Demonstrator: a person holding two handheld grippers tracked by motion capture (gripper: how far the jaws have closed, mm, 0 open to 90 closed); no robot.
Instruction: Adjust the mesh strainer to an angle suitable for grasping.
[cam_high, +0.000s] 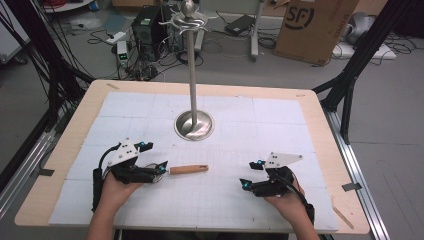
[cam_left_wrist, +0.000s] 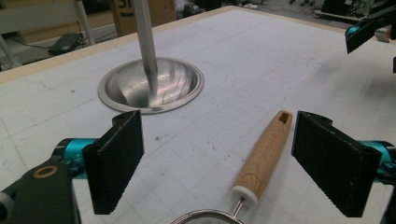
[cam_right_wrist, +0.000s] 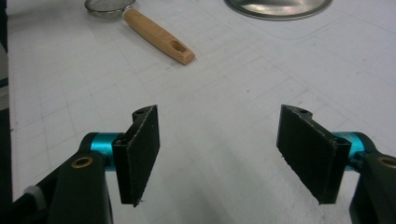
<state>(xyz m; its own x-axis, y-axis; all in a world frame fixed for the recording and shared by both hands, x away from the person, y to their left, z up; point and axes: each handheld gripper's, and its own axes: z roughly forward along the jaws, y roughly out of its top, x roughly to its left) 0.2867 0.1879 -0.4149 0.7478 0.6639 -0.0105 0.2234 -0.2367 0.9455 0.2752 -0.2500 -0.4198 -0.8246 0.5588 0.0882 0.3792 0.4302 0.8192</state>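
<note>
The left gripper (cam_left_wrist: 217, 161) has its jaws apart, astride the strainer's wooden handle (cam_left_wrist: 265, 154), untouched; the right gripper (cam_right_wrist: 224, 156) gapes over bare mat; the high view adds the stand (cam_high: 193, 75) at twelve o'clock.

High overhead, two close gripper views

between the left gripper (cam_left_wrist: 219, 163)'s spread jaws lies the strainer (cam_left_wrist: 261, 158), its wooden handle close to one jaw and bare mat toward the other. ahead of those jaws the metal stand (cam_left_wrist: 152, 84) blocks the way. the right gripper (cam_right_wrist: 224, 158)'s jaws gape over bare mat.
</note>
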